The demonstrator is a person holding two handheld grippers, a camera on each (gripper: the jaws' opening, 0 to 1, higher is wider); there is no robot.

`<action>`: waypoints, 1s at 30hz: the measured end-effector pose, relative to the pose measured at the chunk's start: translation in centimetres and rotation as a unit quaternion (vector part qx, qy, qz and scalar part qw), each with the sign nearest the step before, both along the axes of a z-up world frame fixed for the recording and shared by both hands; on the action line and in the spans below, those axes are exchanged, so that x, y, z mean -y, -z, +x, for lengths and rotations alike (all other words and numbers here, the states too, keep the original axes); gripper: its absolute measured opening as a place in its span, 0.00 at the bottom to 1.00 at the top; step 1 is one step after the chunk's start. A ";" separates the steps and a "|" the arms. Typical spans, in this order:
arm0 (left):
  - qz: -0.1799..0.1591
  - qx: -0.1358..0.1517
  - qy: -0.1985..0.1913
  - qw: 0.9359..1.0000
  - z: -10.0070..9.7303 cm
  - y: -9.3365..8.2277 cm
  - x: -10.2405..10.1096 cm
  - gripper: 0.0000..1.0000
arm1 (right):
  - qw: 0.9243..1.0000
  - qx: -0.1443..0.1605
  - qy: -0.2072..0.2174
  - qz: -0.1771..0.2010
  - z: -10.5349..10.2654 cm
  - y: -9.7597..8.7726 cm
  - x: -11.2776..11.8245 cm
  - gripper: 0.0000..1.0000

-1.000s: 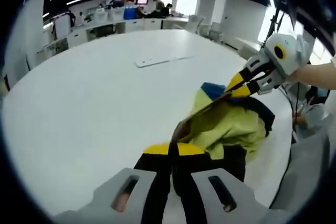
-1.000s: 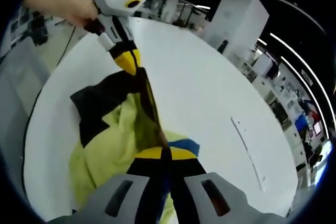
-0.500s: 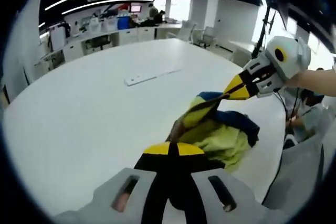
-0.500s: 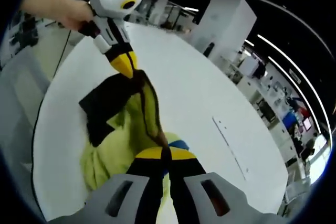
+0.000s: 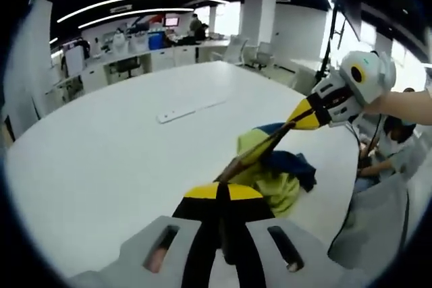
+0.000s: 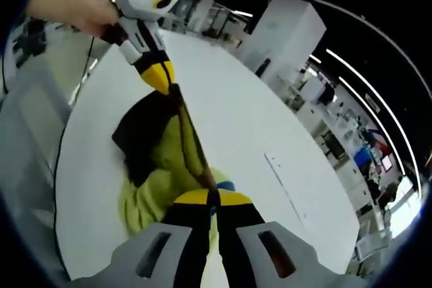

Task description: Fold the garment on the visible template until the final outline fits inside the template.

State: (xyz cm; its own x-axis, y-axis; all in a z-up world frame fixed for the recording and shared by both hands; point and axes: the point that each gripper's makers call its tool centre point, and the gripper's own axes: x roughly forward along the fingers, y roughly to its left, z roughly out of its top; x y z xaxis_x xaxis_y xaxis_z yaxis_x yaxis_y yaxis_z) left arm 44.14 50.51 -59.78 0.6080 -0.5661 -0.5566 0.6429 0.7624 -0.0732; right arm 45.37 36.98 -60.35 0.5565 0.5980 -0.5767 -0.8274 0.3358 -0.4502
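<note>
Garment stretched between two grippers above the worktop

The left gripper (image 5: pixel 217 190) and right gripper (image 6: pixel 209 197) each have their fingers pressed together on an end of one taut edge of the garment (image 5: pixel 280 173), whose long axis runs straight from one to the other. The rest, yellow-green with dark and blue panels, sags bunched onto the white worktop (image 5: pixel 101 160). A flat white strip (image 5: pixel 189 109) lies well apart; I judge neither hand nearer.
</note>
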 end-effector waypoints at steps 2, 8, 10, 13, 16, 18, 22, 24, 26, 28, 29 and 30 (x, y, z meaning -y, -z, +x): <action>0.001 0.003 0.002 1.000 -0.4 -0.4 0.0 0.00 | 1.000 0.002 0.001 0.004 -0.4 -0.3 0.0 0.03; -0.005 0.016 -0.001 1.000 -1.4 -1.7 -0.3 0.00 | 1.000 0.007 -0.003 0.008 -2.0 -1.5 0.1 0.03; -0.008 0.018 -0.001 1.000 -1.7 -2.0 -0.2 0.00 | 1.000 0.012 -0.003 0.011 -2.2 -2.0 0.1 0.03; -0.012 0.023 0.000 1.000 -2.2 -2.5 -0.2 0.00 | 1.000 0.019 -0.002 0.016 -2.6 -3.0 0.2 0.03; -0.015 0.027 0.001 1.000 -2.4 -3.1 -0.1 0.00 | 1.000 0.023 0.001 0.020 -3.0 -3.6 0.4 0.02; -0.016 0.030 0.004 0.999 -2.5 -3.6 0.1 0.00 | 0.999 0.026 0.004 0.023 -3.2 -4.0 0.5 0.02; -0.017 0.039 0.009 0.999 -2.7 -4.9 0.3 0.00 | 0.999 0.032 0.009 0.027 -3.8 -4.7 0.7 0.02; -0.019 0.043 0.010 0.999 -2.7 -5.4 0.4 0.00 | 0.999 0.034 0.011 0.029 -4.1 -5.1 0.8 0.02; -0.021 0.048 0.012 0.999 -2.7 -6.1 0.6 0.00 | 0.999 0.037 0.014 0.036 -4.5 -5.5 1.0 0.02; -0.026 0.052 0.012 0.998 -2.7 -6.6 0.8 0.00 | 0.998 0.039 0.019 0.042 -4.7 -5.9 1.2 0.02; -0.031 0.056 0.013 0.998 -2.7 -7.1 1.0 0.00 | 0.998 0.040 0.023 0.046 -4.8 -6.3 1.4 0.02; -0.033 0.058 0.014 0.998 -2.7 -7.5 1.1 0.00 | 0.998 0.042 0.026 0.049 -4.9 -6.6 1.5 0.02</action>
State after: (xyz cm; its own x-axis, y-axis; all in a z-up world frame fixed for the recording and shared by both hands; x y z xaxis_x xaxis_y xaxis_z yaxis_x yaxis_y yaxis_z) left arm 41.39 49.41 -52.28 0.6502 -0.6169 -0.4434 0.6705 0.7404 -0.0469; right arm 40.49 35.46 -53.77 0.6325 0.6186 -0.4661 -0.7681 0.4234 -0.4803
